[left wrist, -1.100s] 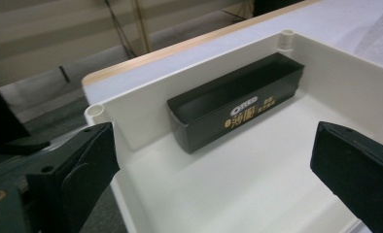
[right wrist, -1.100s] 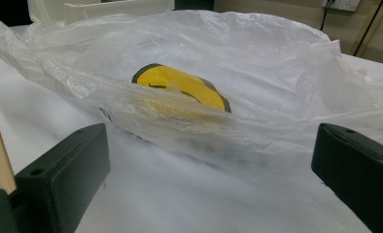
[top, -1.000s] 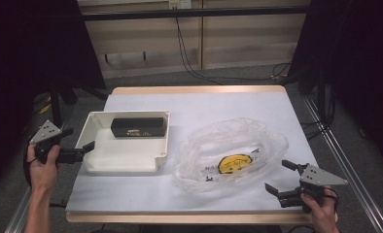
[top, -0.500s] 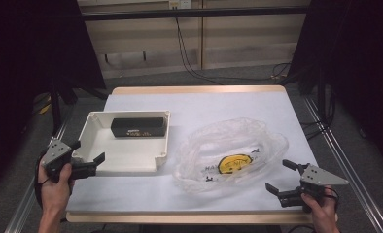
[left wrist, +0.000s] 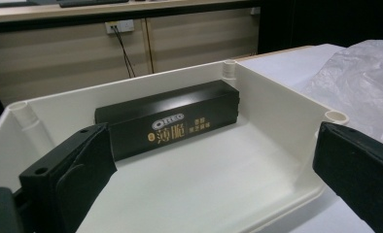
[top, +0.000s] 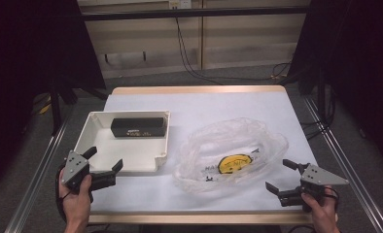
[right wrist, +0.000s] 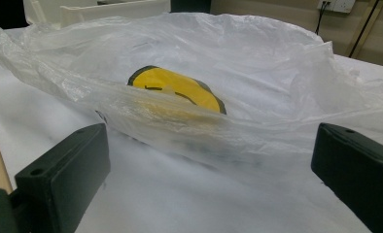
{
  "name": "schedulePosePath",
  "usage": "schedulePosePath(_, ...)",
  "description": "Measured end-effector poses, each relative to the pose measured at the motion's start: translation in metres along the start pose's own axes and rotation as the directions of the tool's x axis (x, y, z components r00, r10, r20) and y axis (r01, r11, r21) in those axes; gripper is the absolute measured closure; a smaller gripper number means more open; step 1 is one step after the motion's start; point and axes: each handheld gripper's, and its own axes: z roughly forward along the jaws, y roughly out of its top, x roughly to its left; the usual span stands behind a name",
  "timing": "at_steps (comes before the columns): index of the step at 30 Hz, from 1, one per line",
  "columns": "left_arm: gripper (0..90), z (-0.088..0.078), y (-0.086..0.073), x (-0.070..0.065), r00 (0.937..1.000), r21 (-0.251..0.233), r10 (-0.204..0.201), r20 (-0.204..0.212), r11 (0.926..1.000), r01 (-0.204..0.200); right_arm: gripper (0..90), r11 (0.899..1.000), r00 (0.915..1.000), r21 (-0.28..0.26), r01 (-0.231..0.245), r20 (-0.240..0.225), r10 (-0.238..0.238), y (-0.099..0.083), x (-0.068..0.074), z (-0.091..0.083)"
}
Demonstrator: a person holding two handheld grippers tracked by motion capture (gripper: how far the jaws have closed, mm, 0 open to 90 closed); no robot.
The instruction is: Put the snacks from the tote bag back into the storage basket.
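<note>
Two grippers, both w/ jaws spread wide and nothing between them. Left gripper [top: 103,162] sits at the near-left corner of the table [top: 199,104], jaws pointing toward the white tray [top: 95,127] and just short of its near rim; in the left gripper view the two black jaws frame the tray's inside w/o touching anything. Black box [left wrist: 172,122] lies flat in the tray along the far wall, long side facing the gripper, light lettering on its front; rest of tray floor is bare. Left hand [top: 75,204] wraps the handle from below.

Right gripper [top: 282,175] is at the near-right edge, jaws aimed at the clear plastic bag [top: 238,145], close to it but apart from it. In the right gripper view the bag's [right wrist: 238,63] crumpled film rises just past the jaw tips, and a yellow round printed patch w/ dark edge [right wrist: 177,90] shows through the film. Bag lies on the white table cover, right of the tray, near it; can't tell if they touch. Right hand [top: 321,208] grips from the bottom edge, grey plate on top of the gripper.
</note>
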Motion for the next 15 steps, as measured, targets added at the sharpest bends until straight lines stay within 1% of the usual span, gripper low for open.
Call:
schedulePosePath(1, 1.3, 0.001, -0.001, -0.003, 0.9999, 0.001, 0.003, 0.012, 1.0, -0.003, 0.0, 1.0, 1.0, -0.001, -0.004, -0.006, 0.004, 0.0, 0.0, 0.0)
schedulePosePath(2, 1.1, 0.001, -0.002, -0.006, 0.9992, 0.006, 0.01, 0.04, 0.9999, -0.011, 0.0, 1.0, 1.0, -0.001, -0.003, -0.006, 0.003, 0.0, 0.0, 0.0)
schedulePosePath(5, 1.3, 0.004, -0.005, -0.016, 0.9976, 0.012, 0.012, 0.068, 0.9998, -0.013, 0.0, 1.0, 1.0, 0.002, -0.005, -0.005, 0.005, 0.0, 0.0, 0.001)
schedulePosePath(7, 1.2, 0.005, -0.009, -0.023, 0.9953, 0.011, 0.017, 0.095, 0.9998, -0.018, 0.0, 1.0, 1.0, 0.0, -0.002, -0.006, 0.002, 0.0, 0.0, 0.0)
schedulePosePath(8, 1.1, 0.007, -0.011, -0.025, 0.9955, 0.018, 0.018, 0.093, 0.9996, -0.02, 0.0, 1.0, 1.0, 0.001, 0.0, -0.003, 0.0, 0.0, 0.0, 0.0)
schedulePosePath(9, 1.2, 0.007, -0.013, -0.026, 0.9957, 0.011, 0.015, 0.091, 0.9998, -0.016, 0.0, 1.0, 1.0, 0.002, -0.001, -0.003, 0.001, 0.0, 0.0, 0.0)
schedulePosePath(10, 1.2, 0.007, -0.015, -0.028, 0.9947, -0.001, 0.013, 0.102, 0.9999, -0.013, 0.0, 1.0, 1.0, 0.002, 0.001, -0.005, -0.001, 0.0, 0.0, 0.0)
schedulePosePath(11, 1.2, 0.008, -0.017, -0.031, 0.9937, 0.004, 0.018, 0.111, 0.9998, -0.019, 0.0, 1.0, 1.0, 0.002, -0.003, 0.0, 0.003, 0.0, 0.0, 0.0)
schedulePosePath(12, 1.2, 0.009, -0.02, -0.032, 0.9911, 0.013, 0.031, 0.129, 0.9994, -0.033, 0.0, 1.0, 1.0, 0.001, 0.002, -0.002, -0.002, 0.0, 0.0, 0.0)
schedulePosePath(14, 1.3, 0.011, -0.022, -0.035, 0.99, 0.032, 0.034, 0.137, 0.9987, -0.039, 0.0, 1.0, 1.0, 0.005, -0.001, 0.001, 0.001, 0.0, 0.0, 0.0)
schedulePosePath(15, 1.3, 0.013, -0.024, -0.035, 0.9904, 0.036, 0.039, 0.132, 0.9984, -0.044, 0.0, 1.0, 1.0, 0.003, -0.001, 0.0, 0.001, 0.0, 0.0, 0.0)
